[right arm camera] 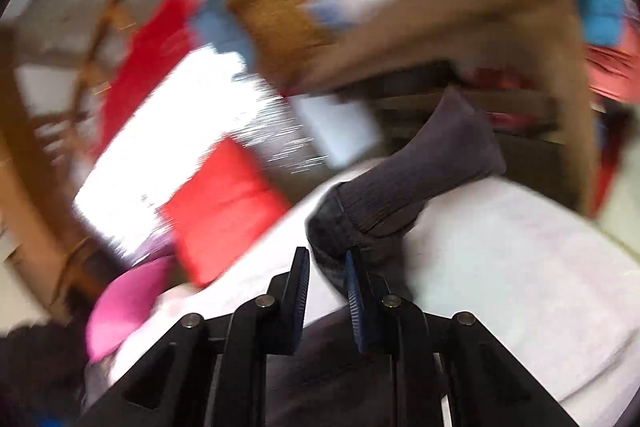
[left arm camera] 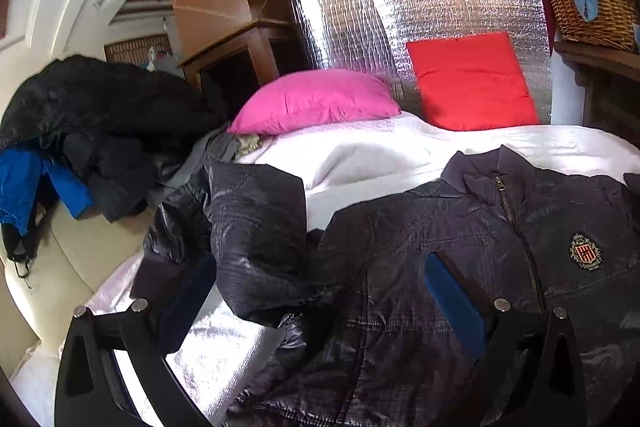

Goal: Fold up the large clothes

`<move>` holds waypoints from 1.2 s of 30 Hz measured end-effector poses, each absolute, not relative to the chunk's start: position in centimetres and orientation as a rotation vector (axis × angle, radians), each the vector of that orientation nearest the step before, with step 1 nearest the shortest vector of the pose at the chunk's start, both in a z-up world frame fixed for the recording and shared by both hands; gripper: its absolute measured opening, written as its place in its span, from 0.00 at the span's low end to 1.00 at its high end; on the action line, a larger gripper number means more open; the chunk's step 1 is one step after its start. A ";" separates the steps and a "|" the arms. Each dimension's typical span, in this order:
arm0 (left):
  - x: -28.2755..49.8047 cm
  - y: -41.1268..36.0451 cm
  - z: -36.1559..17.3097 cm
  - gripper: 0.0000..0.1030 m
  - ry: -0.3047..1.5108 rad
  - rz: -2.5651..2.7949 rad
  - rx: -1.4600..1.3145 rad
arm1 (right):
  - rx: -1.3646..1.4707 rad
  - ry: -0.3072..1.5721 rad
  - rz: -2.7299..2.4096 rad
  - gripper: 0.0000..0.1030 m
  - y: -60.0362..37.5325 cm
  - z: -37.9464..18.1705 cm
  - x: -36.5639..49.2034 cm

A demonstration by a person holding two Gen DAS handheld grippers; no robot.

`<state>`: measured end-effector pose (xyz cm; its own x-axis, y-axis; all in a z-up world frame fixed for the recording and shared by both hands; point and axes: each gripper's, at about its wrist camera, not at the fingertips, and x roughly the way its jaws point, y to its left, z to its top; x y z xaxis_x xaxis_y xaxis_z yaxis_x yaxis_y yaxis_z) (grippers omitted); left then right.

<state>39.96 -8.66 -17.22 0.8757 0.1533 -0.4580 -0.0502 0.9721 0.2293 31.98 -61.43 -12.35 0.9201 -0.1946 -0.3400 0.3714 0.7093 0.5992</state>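
A dark navy quilted jacket [left arm camera: 420, 259] with a crest badge lies front up on the white bed [left arm camera: 360, 163], zipped, collar toward the pillows. Its sleeve [left arm camera: 248, 227] is bunched up at the left. My left gripper [left arm camera: 316, 291] is open wide just above the jacket's lower left part, its blue pads [left arm camera: 452, 295] spread apart. In the blurred right wrist view, my right gripper [right arm camera: 328, 287] has its jaws a small gap apart. The jacket's ribbed cuff and sleeve end [right arm camera: 400, 183] rises just beyond the right fingertip; whether it is pinched is unclear.
A pink pillow [left arm camera: 316, 103] and a red cushion [left arm camera: 472, 83] lean against a silver foil panel [left arm camera: 400, 15] at the bed's head. A pile of dark and blue clothes [left arm camera: 92, 135] sits at the left. A wicker basket [left arm camera: 592, 7] stands on a wooden shelf at the right.
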 end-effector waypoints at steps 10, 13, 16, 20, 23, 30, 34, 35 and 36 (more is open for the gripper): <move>39.6 -3.3 -17.1 1.00 0.565 0.155 0.083 | 0.719 0.405 0.166 0.20 -43.4 -11.3 35.4; 39.2 -2.6 -17.6 1.00 0.586 0.143 0.064 | 0.779 0.476 0.137 0.21 -43.9 -13.0 35.3; 39.4 -3.1 -18.3 1.00 0.607 0.137 0.098 | 0.829 0.484 0.035 0.46 -47.4 -14.2 34.0; 39.9 -4.2 -18.6 1.00 0.632 0.099 0.093 | 0.956 0.409 -0.142 1.00 -55.3 -16.1 30.9; 40.3 -5.5 -18.7 1.00 0.643 0.065 0.081 | 1.209 0.396 -0.087 1.00 -60.7 -19.1 29.8; 40.8 -9.1 -19.4 1.00 0.623 0.029 0.147 | 1.417 0.310 -0.041 0.85 -63.8 -23.2 31.6; 41.4 -10.3 -20.4 1.00 0.637 0.019 0.184 | 1.461 0.336 -0.030 0.80 -65.1 -24.7 33.4; 41.6 -10.5 -20.5 1.00 0.642 0.013 0.189 | 1.485 0.340 -0.040 0.80 -65.3 -25.2 33.7; 41.6 -10.7 -20.6 1.00 0.645 0.010 0.192 | 1.510 0.359 -0.062 0.80 -65.5 -26.2 34.1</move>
